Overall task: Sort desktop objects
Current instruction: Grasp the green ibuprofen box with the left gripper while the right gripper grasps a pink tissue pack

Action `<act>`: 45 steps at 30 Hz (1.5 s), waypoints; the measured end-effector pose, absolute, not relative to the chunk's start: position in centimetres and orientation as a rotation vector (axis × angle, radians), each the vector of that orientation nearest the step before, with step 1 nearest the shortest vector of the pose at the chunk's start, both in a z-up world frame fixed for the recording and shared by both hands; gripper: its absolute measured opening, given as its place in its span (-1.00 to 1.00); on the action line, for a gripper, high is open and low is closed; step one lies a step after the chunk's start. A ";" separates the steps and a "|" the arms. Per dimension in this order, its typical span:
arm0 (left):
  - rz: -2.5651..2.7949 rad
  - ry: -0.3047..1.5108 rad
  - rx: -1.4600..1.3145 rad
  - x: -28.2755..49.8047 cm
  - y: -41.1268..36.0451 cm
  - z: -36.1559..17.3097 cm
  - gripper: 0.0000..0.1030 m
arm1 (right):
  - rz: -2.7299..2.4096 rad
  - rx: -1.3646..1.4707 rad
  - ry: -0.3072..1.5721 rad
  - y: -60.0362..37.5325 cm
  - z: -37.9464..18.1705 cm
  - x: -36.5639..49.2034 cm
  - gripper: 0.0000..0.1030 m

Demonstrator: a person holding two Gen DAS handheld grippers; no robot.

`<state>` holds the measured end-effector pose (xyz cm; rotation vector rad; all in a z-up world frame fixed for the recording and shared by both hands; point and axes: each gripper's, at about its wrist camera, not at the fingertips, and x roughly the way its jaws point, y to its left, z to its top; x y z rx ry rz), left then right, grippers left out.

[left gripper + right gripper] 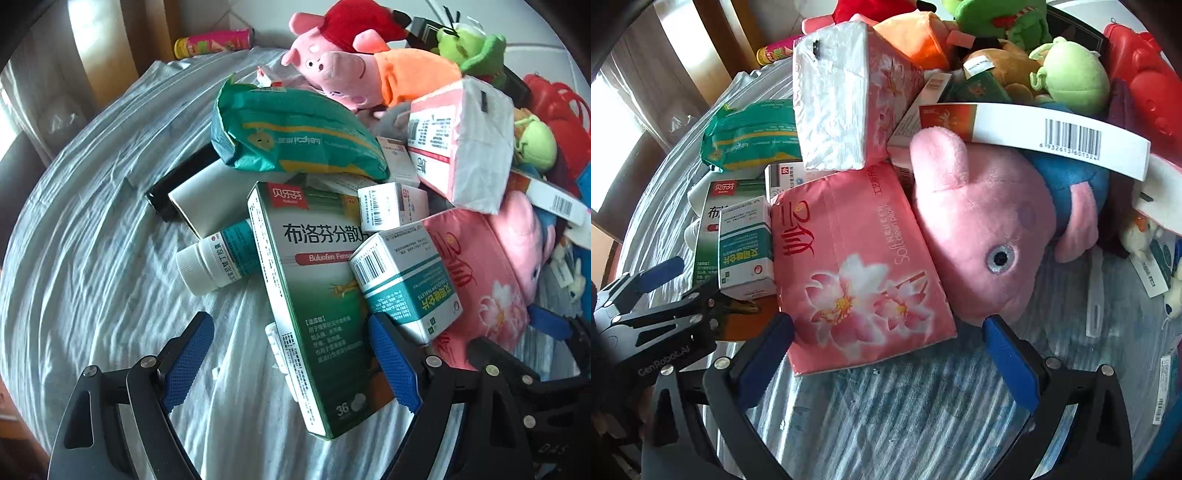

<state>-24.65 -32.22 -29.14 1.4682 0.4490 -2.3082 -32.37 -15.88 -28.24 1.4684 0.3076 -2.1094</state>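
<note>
Left claw (291, 354) wide around medicine box (314, 295)

You had bright daylight entering from the upper left of both frames, blowing out the window there. Glare lay on the striped cloth (92, 258). Fisheye curvature bent the edges, corners went black, and focus stayed fairly sharp at centre.

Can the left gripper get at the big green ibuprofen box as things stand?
Probably yes. The left gripper is open with the green ibuprofen box's near end already between its fingers. A small teal-and-white box leans on its right side and might shift.
</note>
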 end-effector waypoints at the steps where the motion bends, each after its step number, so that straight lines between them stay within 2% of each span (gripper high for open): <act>1: -2.306 0.448 1.464 -24.8 -32.3 -29.2 0.67 | -2.101 1.469 0.300 -16.0 -28.4 -32.5 1.00; 8: -2.329 0.434 1.435 -24.7 -32.6 -29.4 0.68 | -2.036 1.527 0.250 -16.4 -29.9 -33.0 1.00; 9: -2.336 0.434 1.435 -24.8 -32.4 -29.4 0.63 | -2.039 1.536 0.237 -16.2 -30.2 -33.0 1.00; 12: -2.394 0.423 1.444 -24.8 -31.1 -29.1 0.12 | -2.089 1.537 0.223 -15.1 -30.0 -32.4 1.00; 15: -2.396 0.401 1.432 -24.5 -29.8 -29.1 0.12 | -2.121 1.536 0.248 -13.9 -29.6 -31.7 0.96; 19: -2.411 0.372 1.445 -23.7 -28.0 -29.1 0.11 | -2.122 1.555 0.214 -11.8 -29.3 -31.0 0.73; 21: -2.426 0.341 1.449 -22.9 -27.0 -28.9 0.11 | -2.110 1.576 0.216 -11.0 -29.6 -30.4 0.48; 22: -2.430 0.340 1.447 -22.4 -26.7 -28.9 0.11 | -2.105 1.579 0.232 -10.8 -29.7 -29.9 0.25; 23: -2.436 0.337 1.446 -22.0 -26.4 -28.8 0.09 | -2.101 1.582 0.249 -10.6 -29.9 -29.4 0.14; 24: -2.440 0.334 1.445 -21.6 -26.2 -28.7 0.08 | -2.097 1.584 0.266 -10.3 -30.0 -28.9 0.12; 28: -2.428 0.368 1.446 -21.3 -26.2 -28.8 0.09 | -2.119 1.524 0.250 -9.3 -28.9 -28.6 0.16; 29: -2.413 0.385 1.453 -21.4 -26.3 -28.9 0.15 | -2.120 1.505 0.263 -9.5 -28.6 -28.8 0.26; 32: -2.380 0.364 1.470 -22.1 -25.9 -29.4 0.33 | -2.121 1.449 0.312 -10.2 -27.9 -29.2 0.39; 34: -2.365 0.351 1.466 -22.4 -25.8 -29.6 0.36 | -2.151 1.404 0.360 -10.7 -27.4 -29.3 0.42; 38: -2.361 0.365 1.466 -22.8 -26.7 -29.8 0.50 | -2.143 1.376 0.411 -10.7 -27.7 -30.5 0.74; 42: -2.363 0.361 1.475 -23.1 -28.0 -29.7 0.51 | -2.109 1.311 0.434 -12.0 -28.1 -30.4 0.80; 43: -2.364 0.362 1.474 -23.1 -28.3 -29.7 0.51 | -2.104 1.304 0.433 -12.2 -28.2 -30.8 0.87; 45: -2.357 0.380 1.473 -23.4 -28.8 -29.8 0.51 | -2.087 1.335 0.388 -12.1 -29.0 -32.1 0.91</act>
